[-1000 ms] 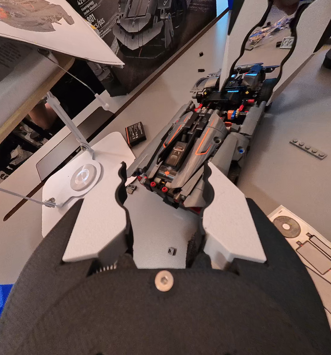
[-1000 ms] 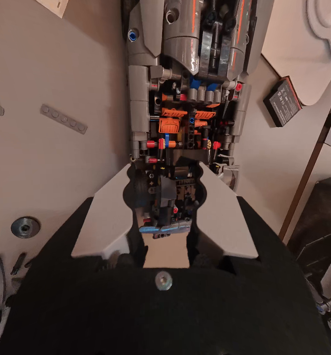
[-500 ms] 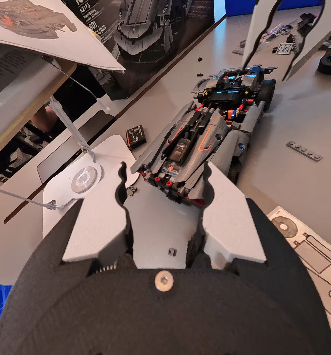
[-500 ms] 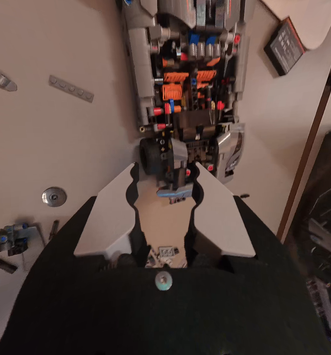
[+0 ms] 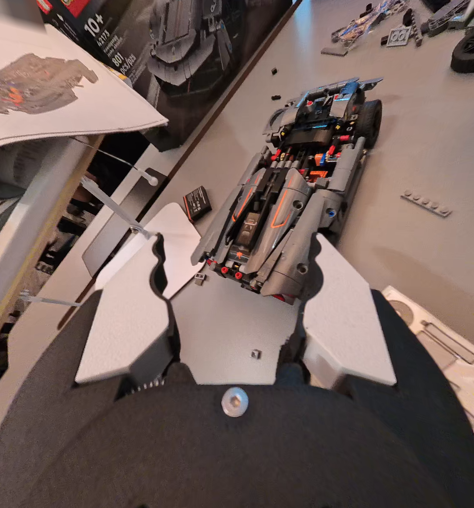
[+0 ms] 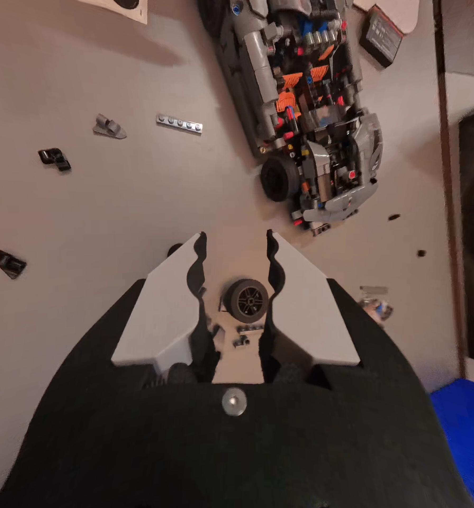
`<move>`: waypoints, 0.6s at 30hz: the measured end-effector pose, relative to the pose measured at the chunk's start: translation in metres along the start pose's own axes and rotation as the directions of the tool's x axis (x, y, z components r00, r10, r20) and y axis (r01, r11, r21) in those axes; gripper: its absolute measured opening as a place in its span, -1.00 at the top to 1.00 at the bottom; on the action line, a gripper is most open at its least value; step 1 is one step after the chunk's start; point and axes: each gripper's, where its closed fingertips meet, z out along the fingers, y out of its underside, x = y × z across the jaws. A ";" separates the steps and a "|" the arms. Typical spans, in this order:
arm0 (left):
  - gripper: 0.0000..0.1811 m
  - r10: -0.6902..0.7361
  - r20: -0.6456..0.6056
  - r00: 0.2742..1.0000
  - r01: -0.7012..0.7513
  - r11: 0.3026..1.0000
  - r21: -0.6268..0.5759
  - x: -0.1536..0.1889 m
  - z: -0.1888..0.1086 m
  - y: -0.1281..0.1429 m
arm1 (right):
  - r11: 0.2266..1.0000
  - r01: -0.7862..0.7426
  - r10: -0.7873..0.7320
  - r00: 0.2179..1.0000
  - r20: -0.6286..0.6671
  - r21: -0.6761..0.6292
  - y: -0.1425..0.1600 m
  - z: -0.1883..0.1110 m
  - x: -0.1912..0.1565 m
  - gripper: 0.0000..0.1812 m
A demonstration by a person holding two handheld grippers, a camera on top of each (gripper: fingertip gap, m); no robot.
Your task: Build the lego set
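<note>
Most of the grey Lego car [image 5: 290, 192] is already together and sitting on the table [image 5: 411, 247]: long grey body panels with orange stripes, a dark cockpit strip down the middle, and a busy open bay of red, orange and blue pins toward the far end. One black tyre [image 6: 278, 178] is fitted at that end, seen from the right wrist view, but the opposite corner looks bare, though the angle does not settle it. That open bay also reads as unfinished, so my call is a build well past halfway with wheels and top covers to go. Over to the right gripper [image 6: 235, 235]: its jaws stand wide apart, holding nothing, hovering above a loose wheel [image 6: 246, 299] that lies on the table between the two fingers but apart from both. Small dark bits sit just beside that wheel. Spare parts are scattered well away from the car: a flat grey studded plate [image 6: 179, 123], a grey wedge piece [image 6: 109, 127] and two black connectors [image 6: 54, 159]. The left gripper [image 5: 235, 239] is also gaping and empty, poised just short of the car's near end without touching it. Off to the side, the set's box [image 5: 175, 55] and an open instruction booklet [image 5: 51, 90] stay in reach. That loose wheel looks like the next piece in line.
</note>
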 end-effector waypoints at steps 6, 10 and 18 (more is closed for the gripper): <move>-0.04 -0.080 0.011 0.997 0.080 0.991 -0.105 -0.003 -0.014 0.024 | 0.970 -0.237 0.230 0.967 0.108 0.057 0.000 0.015 0.007 0.74; 0.01 -0.301 -0.072 0.951 0.294 0.951 -0.098 0.004 -0.017 0.033 | 0.938 -0.347 0.343 0.929 0.139 0.005 0.004 0.032 0.024 0.65; 0.01 -0.436 -0.080 0.896 0.409 0.883 -0.229 0.043 -0.005 0.062 | 0.881 -0.472 0.473 0.873 0.121 -0.034 0.019 0.055 0.050 0.12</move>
